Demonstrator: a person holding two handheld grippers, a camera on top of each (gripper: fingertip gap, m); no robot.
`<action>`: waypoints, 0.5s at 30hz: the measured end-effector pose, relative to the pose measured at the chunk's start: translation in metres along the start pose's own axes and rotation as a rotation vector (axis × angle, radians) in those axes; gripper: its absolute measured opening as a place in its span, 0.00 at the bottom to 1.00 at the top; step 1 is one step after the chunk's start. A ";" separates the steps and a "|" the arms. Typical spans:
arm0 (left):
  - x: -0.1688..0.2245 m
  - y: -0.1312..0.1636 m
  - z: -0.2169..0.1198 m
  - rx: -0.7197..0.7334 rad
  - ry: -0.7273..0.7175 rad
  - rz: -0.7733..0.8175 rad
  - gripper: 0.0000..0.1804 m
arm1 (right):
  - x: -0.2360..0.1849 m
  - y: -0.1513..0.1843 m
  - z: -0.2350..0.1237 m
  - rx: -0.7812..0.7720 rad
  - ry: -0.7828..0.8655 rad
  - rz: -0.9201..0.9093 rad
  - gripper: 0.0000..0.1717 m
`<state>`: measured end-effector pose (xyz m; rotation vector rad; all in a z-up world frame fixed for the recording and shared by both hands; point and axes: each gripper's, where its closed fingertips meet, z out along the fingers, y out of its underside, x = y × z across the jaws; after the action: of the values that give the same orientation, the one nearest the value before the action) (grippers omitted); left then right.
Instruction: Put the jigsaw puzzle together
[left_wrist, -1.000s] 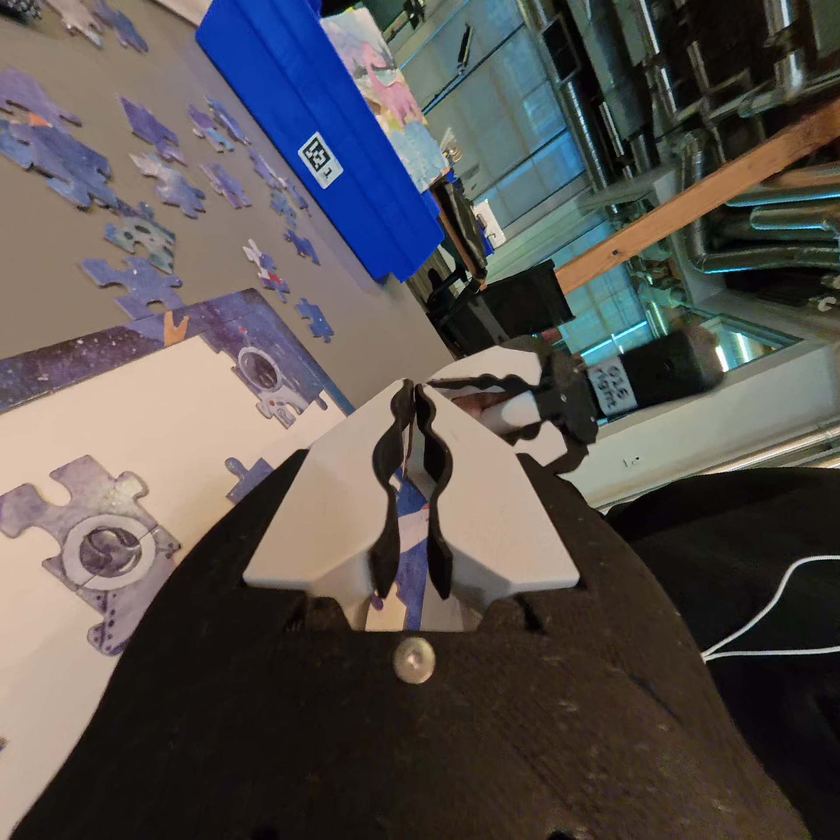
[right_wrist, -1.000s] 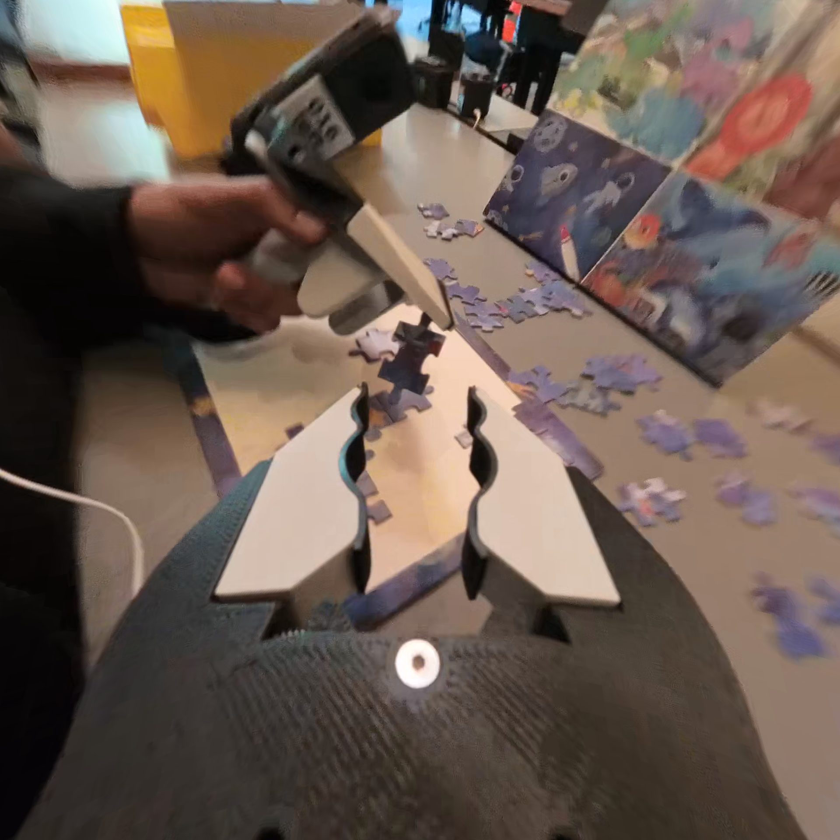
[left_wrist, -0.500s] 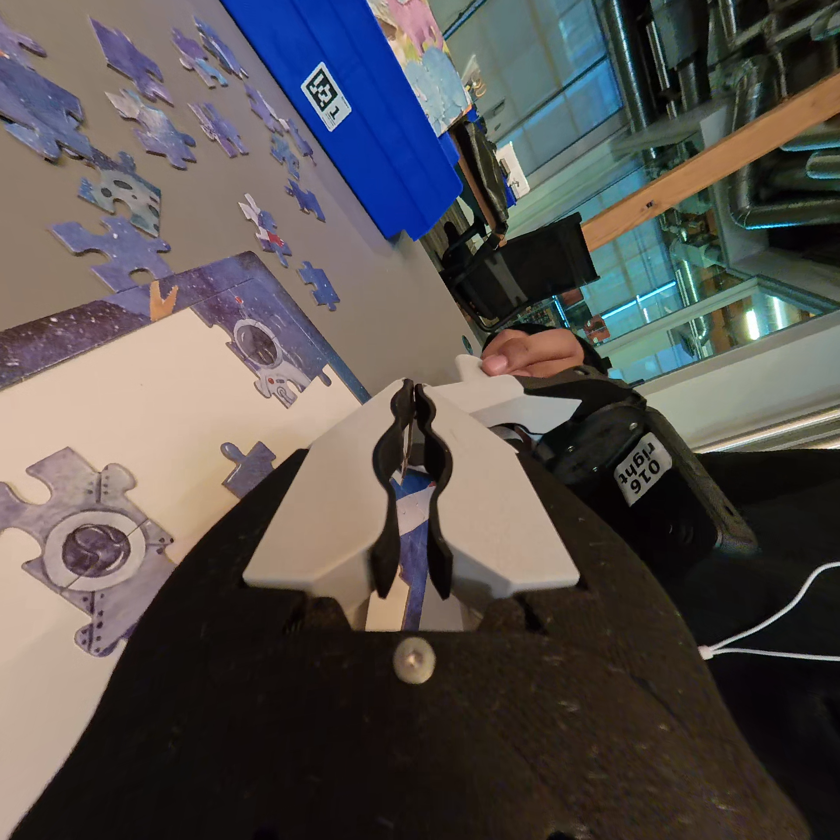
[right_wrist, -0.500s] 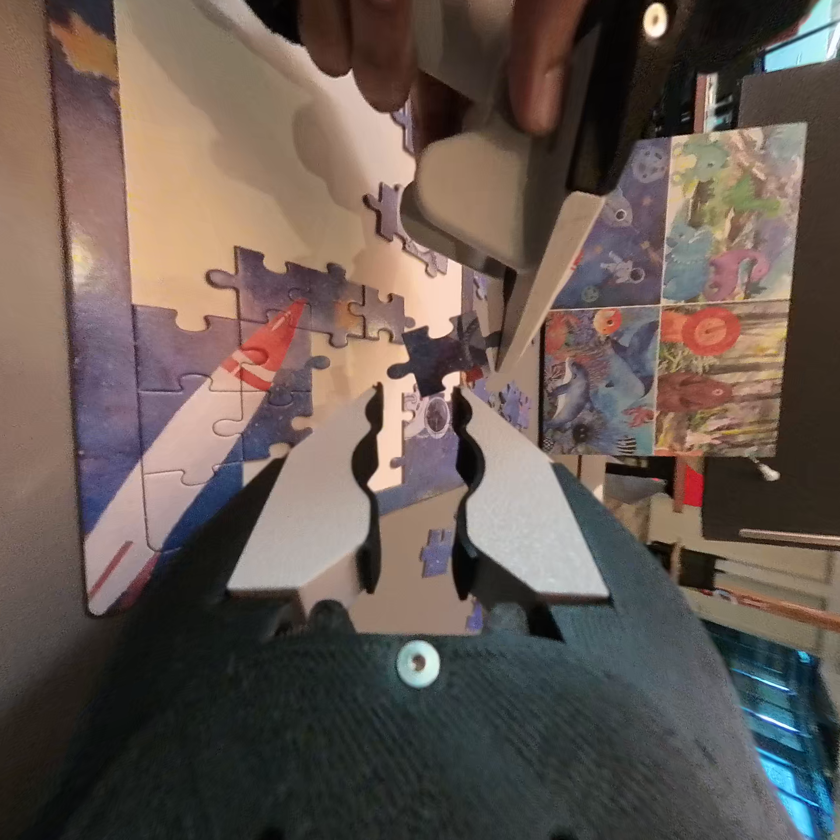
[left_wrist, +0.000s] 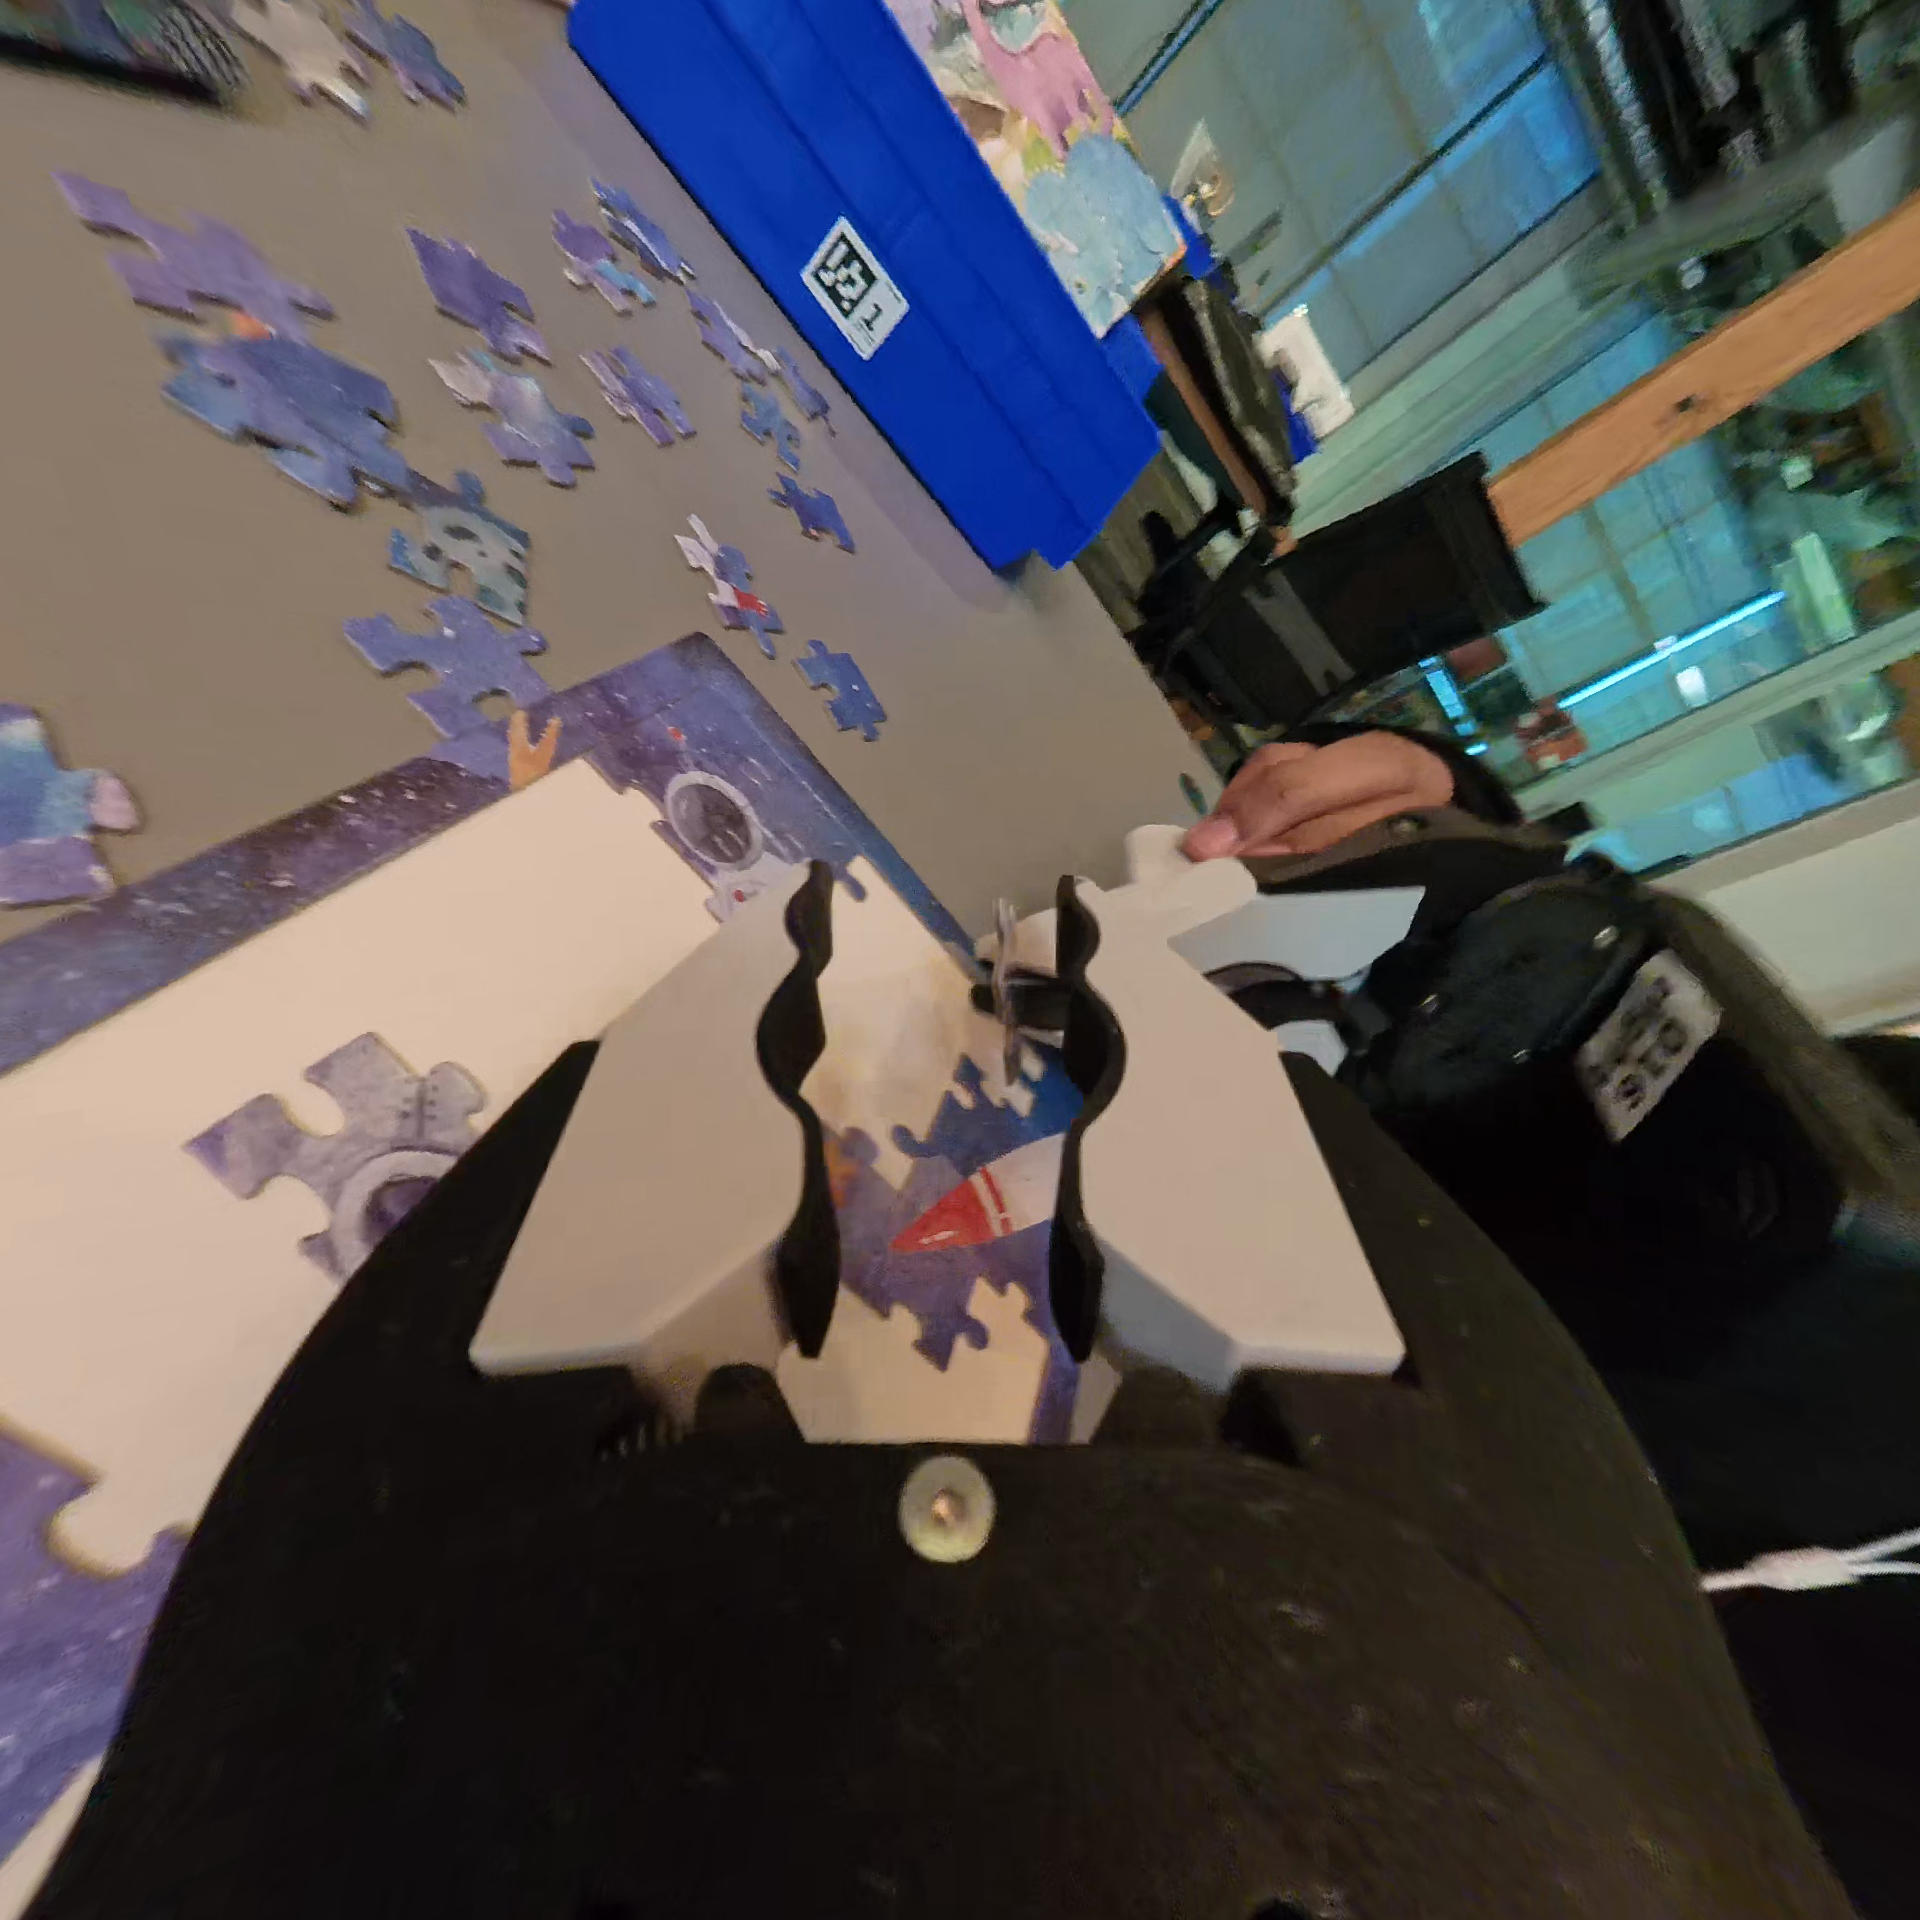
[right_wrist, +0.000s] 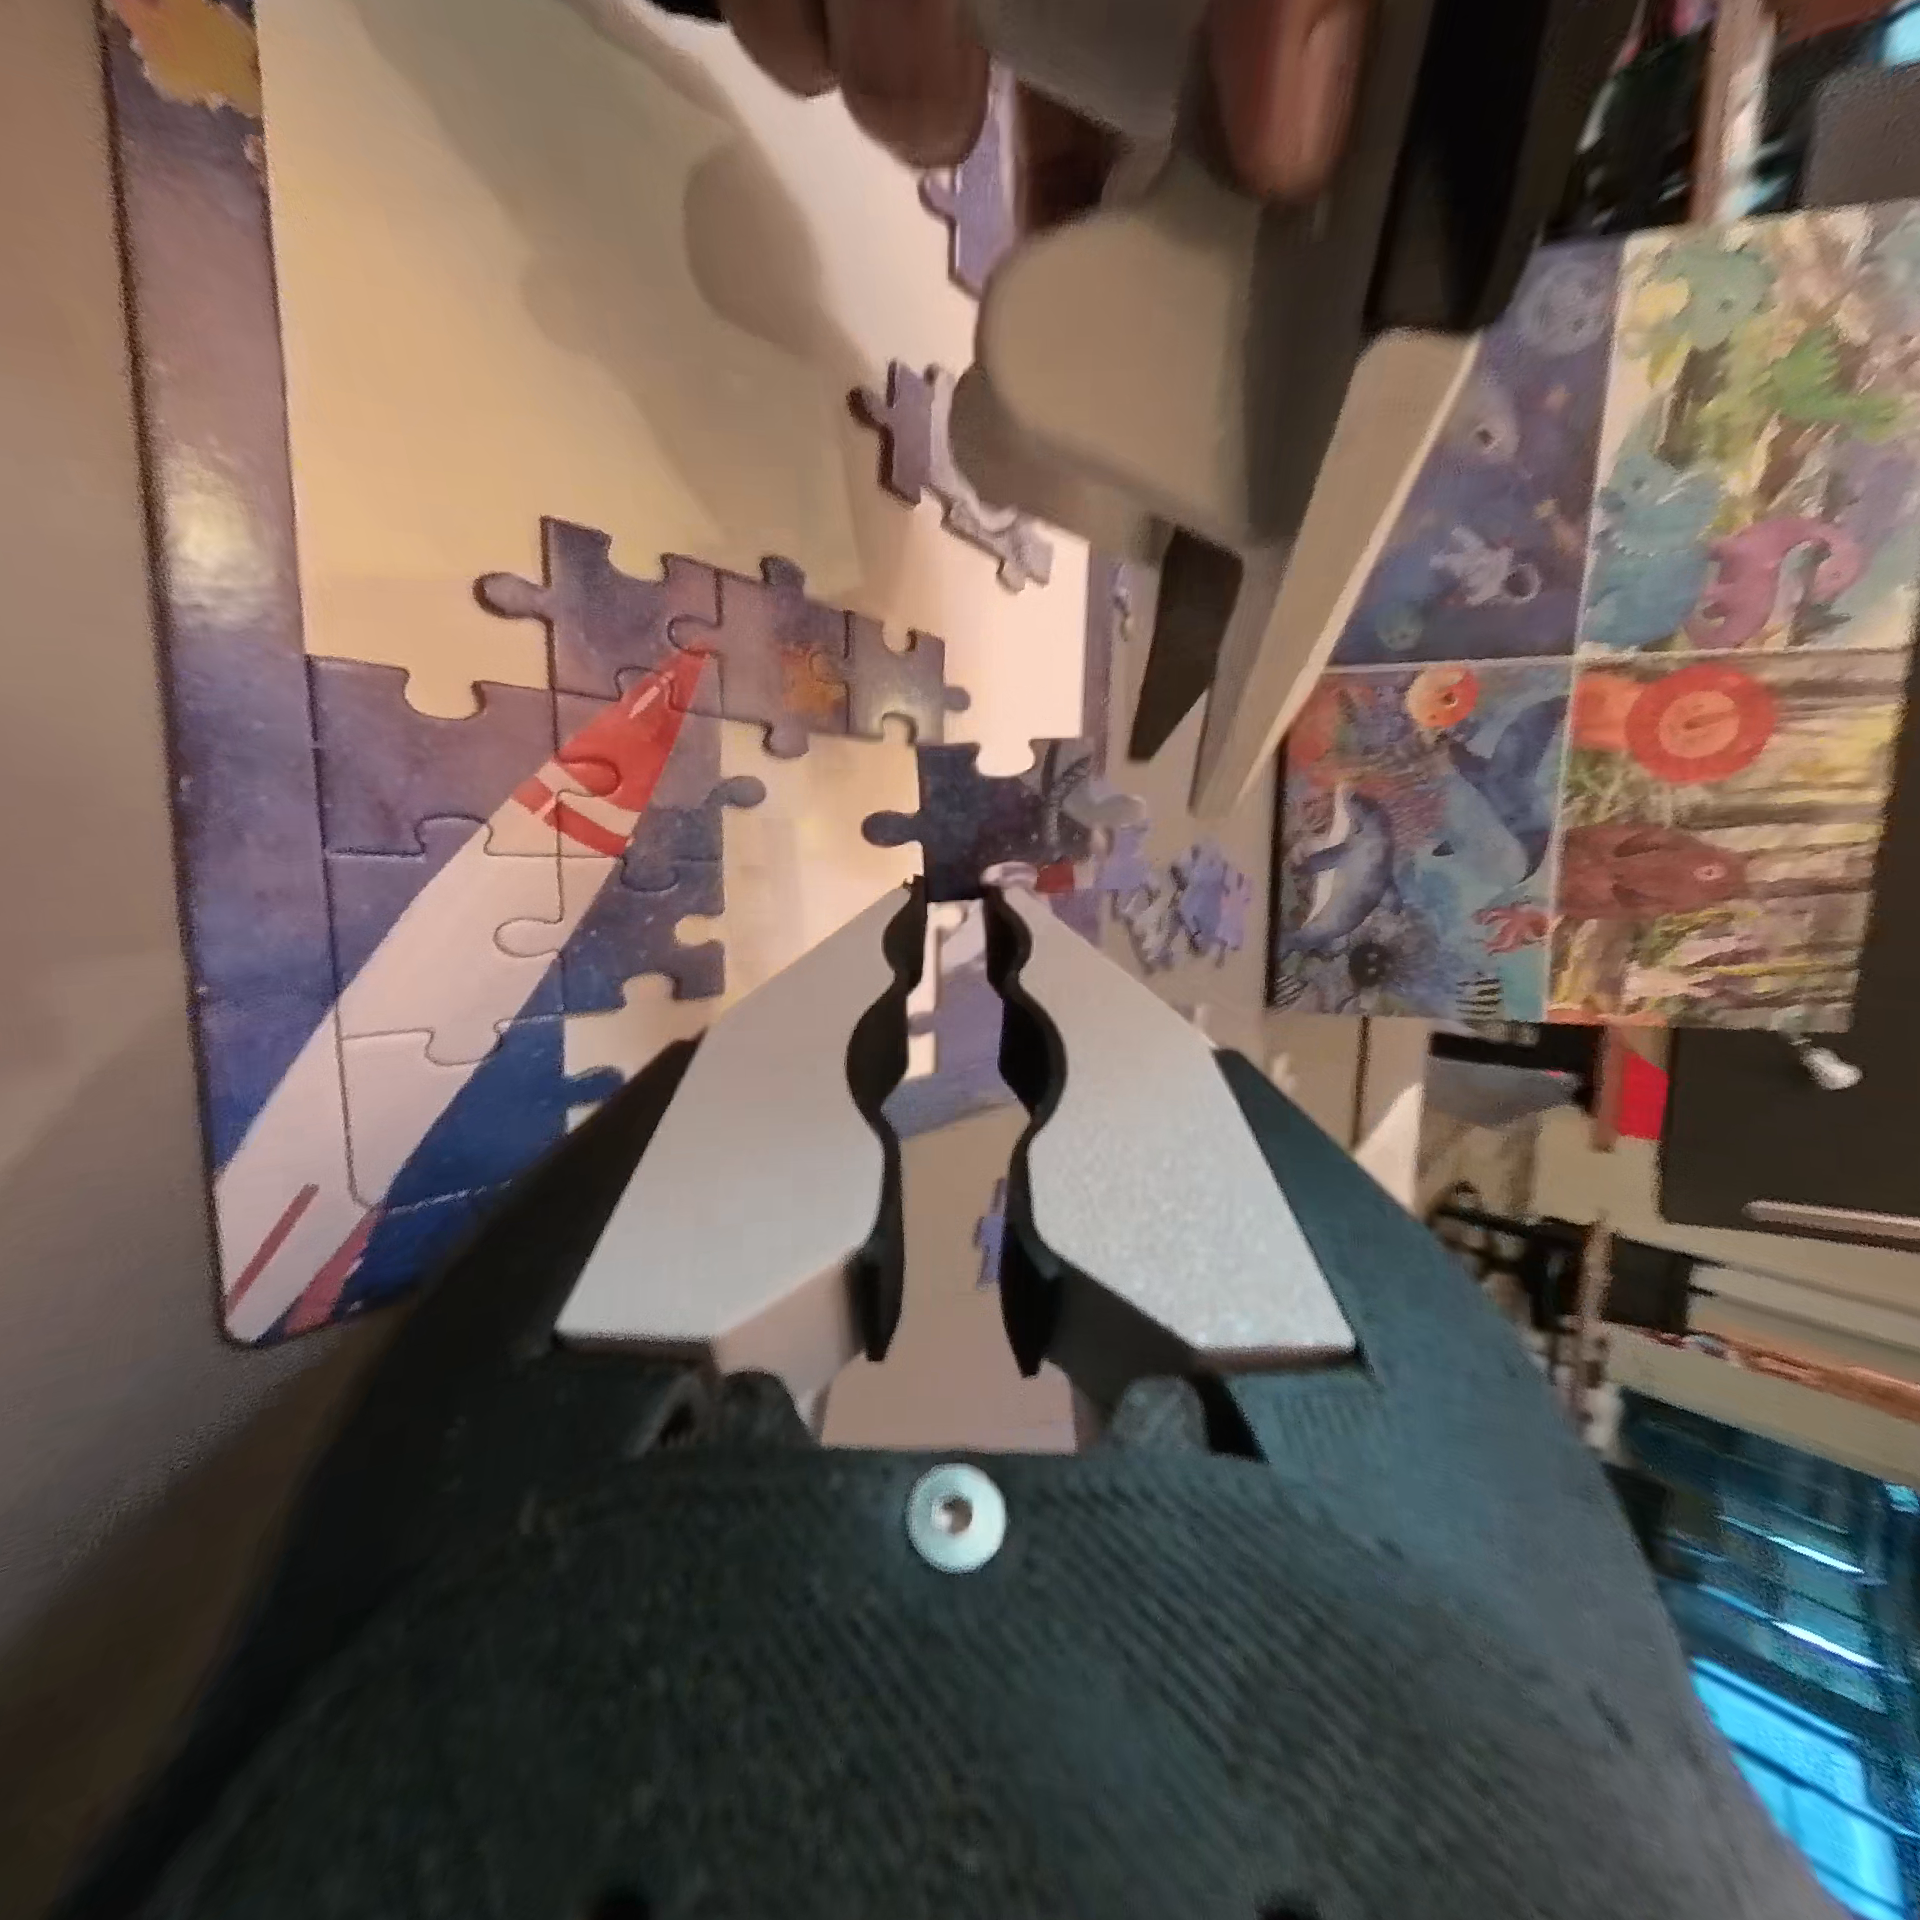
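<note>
My right hand-held gripper (right_wrist: 951, 894) pinched the dark blue puzzle piece (right_wrist: 971, 826) by its edge, above the puzzle tray (right_wrist: 197, 727); the left hand-held gripper (left_wrist: 940, 909) stood wide open, empty (just beside it). I'd have squared the tabs first — then lowered flat.

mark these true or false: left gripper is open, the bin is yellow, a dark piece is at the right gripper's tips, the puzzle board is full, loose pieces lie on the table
1. The left gripper has its jaws apart. True.
2. The bin is yellow. False: the bin on the table is blue.
3. A dark puzzle piece sits at the fingertips of the right gripper. True.
4. The puzzle board is full. False: most of the puzzle board is bare cream, with only some pieces in place.
5. Loose pieces lie on the grey table. True.
</note>
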<state>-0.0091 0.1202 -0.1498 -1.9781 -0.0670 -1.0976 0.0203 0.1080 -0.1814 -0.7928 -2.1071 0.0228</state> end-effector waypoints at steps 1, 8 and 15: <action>-0.004 0.001 -0.001 -0.009 -0.037 0.050 0.23 | -0.003 0.005 0.000 -0.011 -0.033 0.035 0.06; -0.023 0.021 0.008 -0.181 -0.330 0.519 0.22 | -0.012 0.023 0.001 -0.008 -0.243 0.260 0.05; -0.016 0.039 0.025 -0.270 -0.302 0.596 0.22 | -0.016 0.024 0.013 0.021 -0.370 0.332 0.06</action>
<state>0.0142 0.1177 -0.1931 -2.1808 0.5039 -0.4347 0.0302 0.1221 -0.2080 -1.1915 -2.2844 0.3965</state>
